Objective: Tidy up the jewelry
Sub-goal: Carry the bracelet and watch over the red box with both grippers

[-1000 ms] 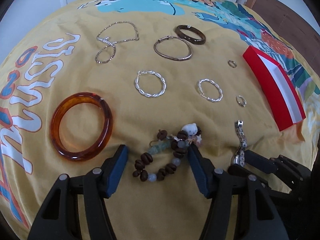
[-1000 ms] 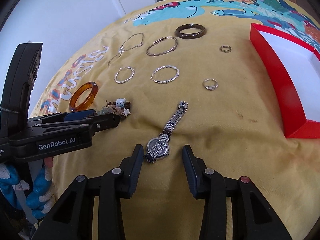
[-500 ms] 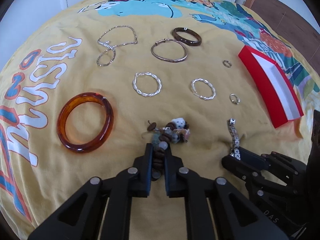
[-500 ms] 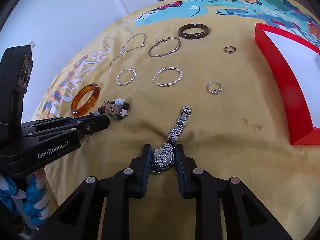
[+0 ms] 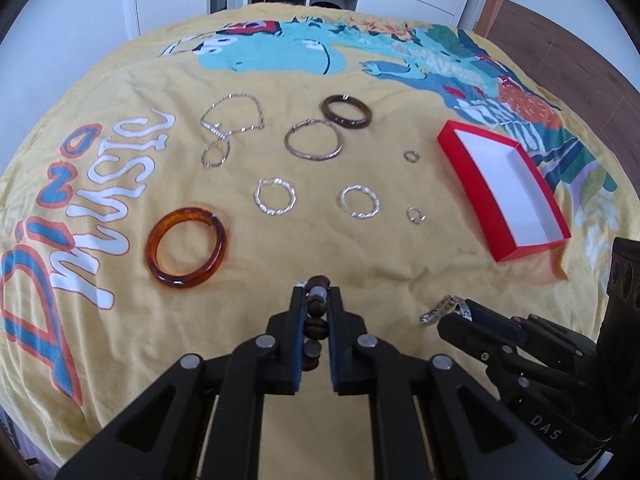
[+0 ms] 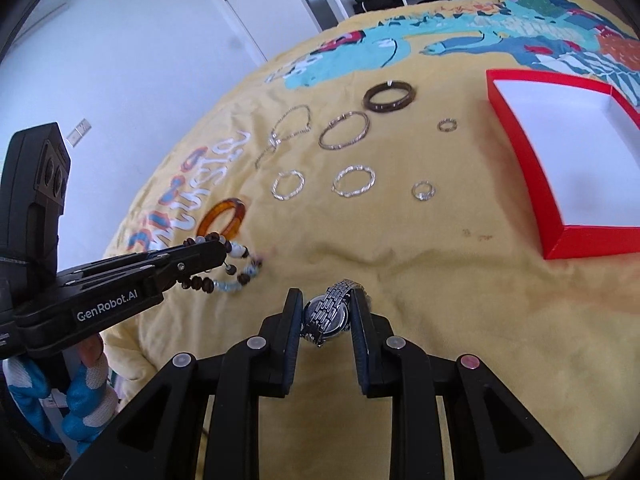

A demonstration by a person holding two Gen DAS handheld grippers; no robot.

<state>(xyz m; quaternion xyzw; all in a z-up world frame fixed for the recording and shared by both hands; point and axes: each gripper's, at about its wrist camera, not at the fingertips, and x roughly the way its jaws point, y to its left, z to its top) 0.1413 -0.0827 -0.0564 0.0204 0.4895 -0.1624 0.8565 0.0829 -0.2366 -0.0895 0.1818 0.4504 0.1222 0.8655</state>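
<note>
Beads of the beaded bracelet (image 5: 315, 312) sit clamped in the left gripper (image 5: 316, 300), amber bangle (image 5: 187, 253) and red box (image 5: 502, 188) lying clear beyond. Right wrist view: right gripper (image 6: 325, 314) clenched on the silver watch (image 6: 326, 314), rings (image 6: 423, 191) ahead on the yellow blanket (image 6: 420, 280)

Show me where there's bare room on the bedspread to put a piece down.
Bare yellow bedspread lies between the small ring with a stone and the red box, and nearer, in front of the amber bangle. The box's white floor is bare too. It is crowded between the chain necklace and the twisted hoops.
</note>
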